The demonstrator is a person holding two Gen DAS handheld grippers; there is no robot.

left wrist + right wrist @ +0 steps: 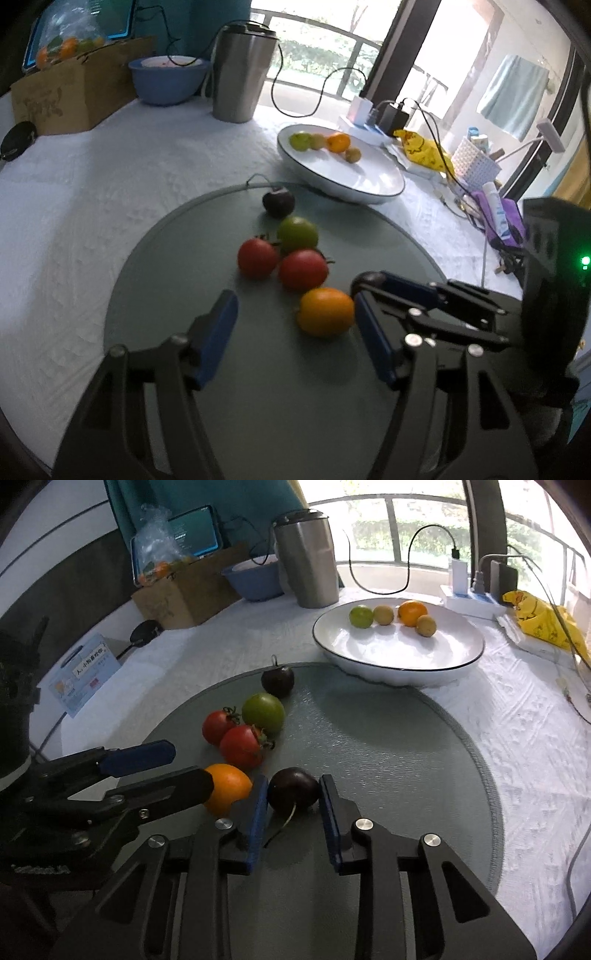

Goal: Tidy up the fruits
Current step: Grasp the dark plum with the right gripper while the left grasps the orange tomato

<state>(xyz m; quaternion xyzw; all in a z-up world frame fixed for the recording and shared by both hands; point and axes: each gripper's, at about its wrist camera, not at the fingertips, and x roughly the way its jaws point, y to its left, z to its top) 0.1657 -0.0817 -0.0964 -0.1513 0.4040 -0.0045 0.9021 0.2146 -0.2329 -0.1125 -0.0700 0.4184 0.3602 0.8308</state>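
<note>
**Right tongs clamp the dark cherry, left tongs gape over the mat**

Left wrist view first: the left gripper (pixel 295 325) stands well open above the grey round mat (pixel 184 258), its blue pads apart and nothing pressed between them. The orange fruit (pixel 325 312) lies on the mat just inside the right-hand pad, very close to it; whether they touch is hard to tell. Beyond sit two red tomatoes (pixel 257 257), side by side, with a green fruit (pixel 297 233) behind them and a dark stemmed cherry (pixel 278 202) at the mat's far edge. Past that, the white plate (pixel 369 181) carries four small fruits. A steel tumbler (pixel 242 72) and a blue bowl (pixel 168 81) stand farther back.

Over to the right wrist view: the right gripper (pixel 293 794) is closed down on a second dark cherry (pixel 293 788), both blue pads pressing its sides, stem trailing toward the camera, low over the mat (pixel 388 757). The left gripper (pixel 173 764) reaches in from the left, one finger lying across the orange fruit (pixel 231 786). The white plate (pixel 399 653) sits beyond the mat's rim.
</note>
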